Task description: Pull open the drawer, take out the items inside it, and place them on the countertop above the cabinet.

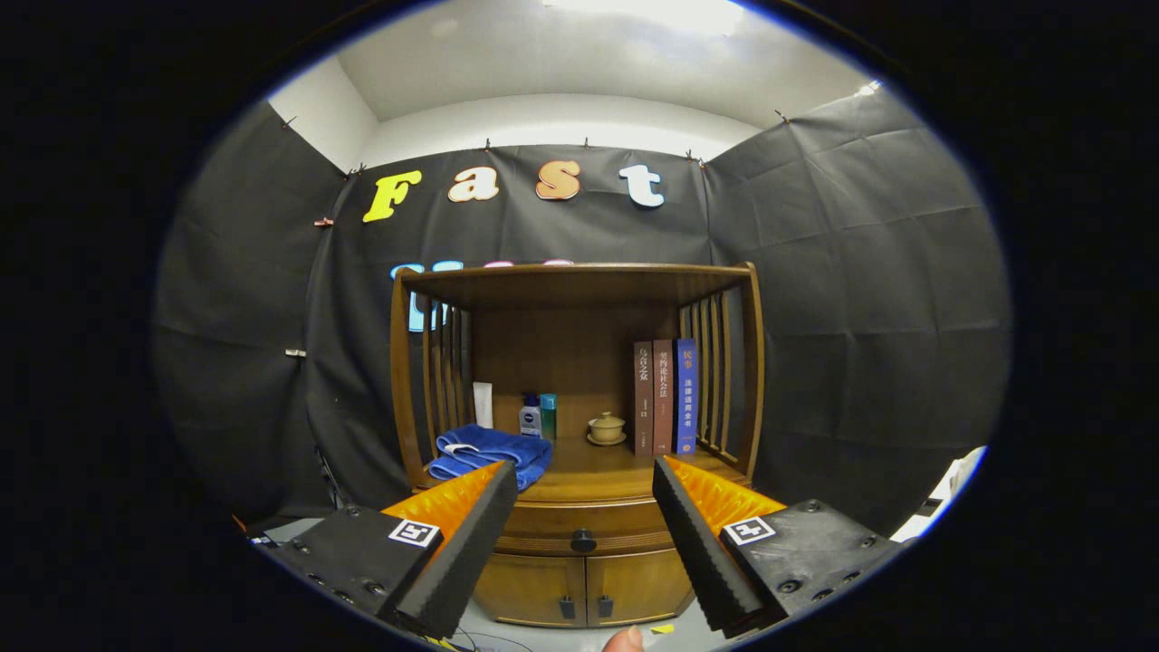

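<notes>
A wooden cabinet [579,380] stands ahead against the booth wall. Its drawer [543,525] is closed, with a dark round knob [583,541] at its middle. The knob lies beyond and between my fingers, some way off. My gripper [585,478] is open, with nothing between its fingers [471,534]. Above the drawer is the countertop [602,466], a wooden shelf under a slatted hutch. Whatever the drawer holds is hidden.
On the countertop lie a folded blue towel [492,453], a white tube [483,404], two small bottles [538,417], a lidded cup on a saucer [606,427] and three upright books [664,397]. Two lower doors [584,589] with dark handles sit under the drawer. A fingertip [624,639] shows below.
</notes>
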{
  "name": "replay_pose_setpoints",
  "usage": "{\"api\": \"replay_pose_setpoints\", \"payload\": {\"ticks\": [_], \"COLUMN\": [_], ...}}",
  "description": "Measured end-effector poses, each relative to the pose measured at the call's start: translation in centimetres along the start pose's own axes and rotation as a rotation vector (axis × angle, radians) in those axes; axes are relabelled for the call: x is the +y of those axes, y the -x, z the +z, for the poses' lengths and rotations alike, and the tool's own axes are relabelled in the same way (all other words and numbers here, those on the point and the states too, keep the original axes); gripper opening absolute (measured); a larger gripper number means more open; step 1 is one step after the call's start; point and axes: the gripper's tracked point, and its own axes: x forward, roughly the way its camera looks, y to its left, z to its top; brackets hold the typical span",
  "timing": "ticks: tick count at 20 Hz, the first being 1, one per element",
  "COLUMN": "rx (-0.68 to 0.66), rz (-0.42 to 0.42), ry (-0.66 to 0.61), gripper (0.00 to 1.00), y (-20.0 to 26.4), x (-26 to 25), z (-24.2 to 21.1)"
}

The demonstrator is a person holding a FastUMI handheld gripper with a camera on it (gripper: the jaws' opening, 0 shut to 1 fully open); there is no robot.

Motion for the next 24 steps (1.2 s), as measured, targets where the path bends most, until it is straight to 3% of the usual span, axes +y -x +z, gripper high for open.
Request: {"api": "replay_pose_setpoints", "payload": {"ticks": [9,18,20,24], "rx": [0.119,0.255,0.28,0.315], "rz": [0.01,0.016,0.013,0.022], "ry": [-0.045,-0.005,-0.025,-0.029], "gripper": [0.98,0.97,0.93,0.57], "y": [-10.6,-15.8,-16.6,-17.2], "x": [0.5,0.1,-0.1,0.3], "z": [-15.0,-26.5,-28.0,-29.7]}}
